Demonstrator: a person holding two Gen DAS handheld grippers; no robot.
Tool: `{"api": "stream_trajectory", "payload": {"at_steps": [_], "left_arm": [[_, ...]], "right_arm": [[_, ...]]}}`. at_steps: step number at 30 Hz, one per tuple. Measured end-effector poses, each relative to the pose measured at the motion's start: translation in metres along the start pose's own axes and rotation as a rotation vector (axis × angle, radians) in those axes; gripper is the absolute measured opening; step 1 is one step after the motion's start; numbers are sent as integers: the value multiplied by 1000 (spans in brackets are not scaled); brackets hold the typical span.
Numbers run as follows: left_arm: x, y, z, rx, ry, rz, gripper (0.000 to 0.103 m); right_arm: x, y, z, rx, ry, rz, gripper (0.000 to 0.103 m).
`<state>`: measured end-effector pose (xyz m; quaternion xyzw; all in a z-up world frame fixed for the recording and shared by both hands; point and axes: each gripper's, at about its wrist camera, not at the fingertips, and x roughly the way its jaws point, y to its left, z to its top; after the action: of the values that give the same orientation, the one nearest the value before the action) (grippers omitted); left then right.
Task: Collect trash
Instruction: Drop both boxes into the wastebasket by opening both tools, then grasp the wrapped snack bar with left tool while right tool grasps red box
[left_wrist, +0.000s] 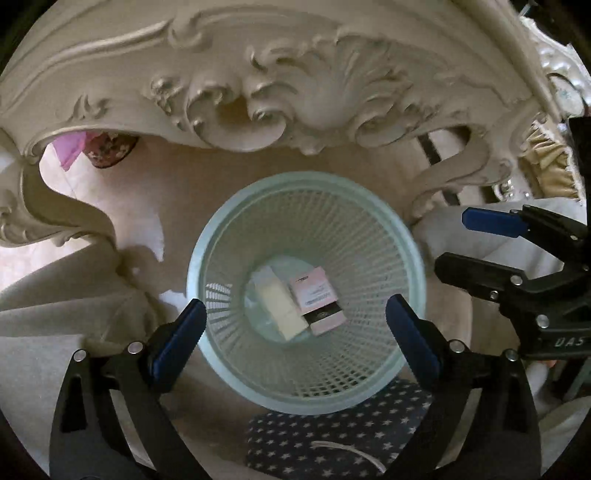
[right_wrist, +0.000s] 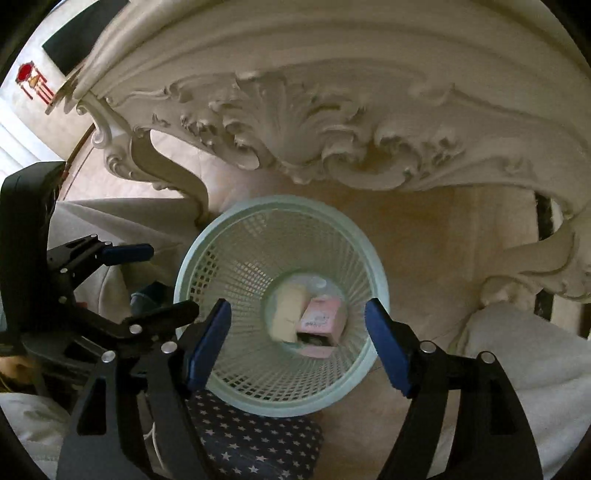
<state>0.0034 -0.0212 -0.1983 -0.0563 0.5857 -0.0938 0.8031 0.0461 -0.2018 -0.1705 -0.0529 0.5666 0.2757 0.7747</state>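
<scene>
**Two boxes at the bottom of the mesh bin**

Carved cream table apron (left_wrist: 258, 85) curls above. Below, a round pale-green lattice basket (left_wrist: 369, 236) holds a cream box (left_wrist: 280, 306) beside a pink carton (left_wrist: 319, 299). Left gripper (left_wrist: 295, 332) and right gripper (right_wrist: 297, 339) both gape empty.

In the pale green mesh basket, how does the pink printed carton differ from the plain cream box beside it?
The pink printed carton bears text and a dark band; the plain cream box shows no print. The carton is the wider one; the cream box looks narrower and longer. In the right wrist view the carton sits tilted with an open dark end, while the cream box is blurred. Both lie side by side on the bottom of the pale green mesh basket.
</scene>
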Motion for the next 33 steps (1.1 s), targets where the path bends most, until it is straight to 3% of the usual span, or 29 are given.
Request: {"api": "stream_trajectory", "payload": {"at_steps": [4,9,13,16,20,23,33], "left_arm": [[-36,-8,0,38,-61,13,95],[-124,4,22,34,-244,10,95],[-181,23,70,89,-455,123,95],[-194,38,122,115,-537,206,95],[-179,51,195,154,-494,237,95],[-164,47,224,188,-461,242,95],[-128,56,266,210,-385,261,95]], "right_arm": [[-42,-2,-4,-23,-79,17,71],[-123,-19,18,30,-308,51,71],[-179,-51,61,51,-517,-42,77],[-185,-71,102,43,-556,-147,77],[-165,-93,153,42,-508,-194,77],[-149,-110,176,59,-464,-213,77],[-116,-118,209,38,-378,-247,77]]}}
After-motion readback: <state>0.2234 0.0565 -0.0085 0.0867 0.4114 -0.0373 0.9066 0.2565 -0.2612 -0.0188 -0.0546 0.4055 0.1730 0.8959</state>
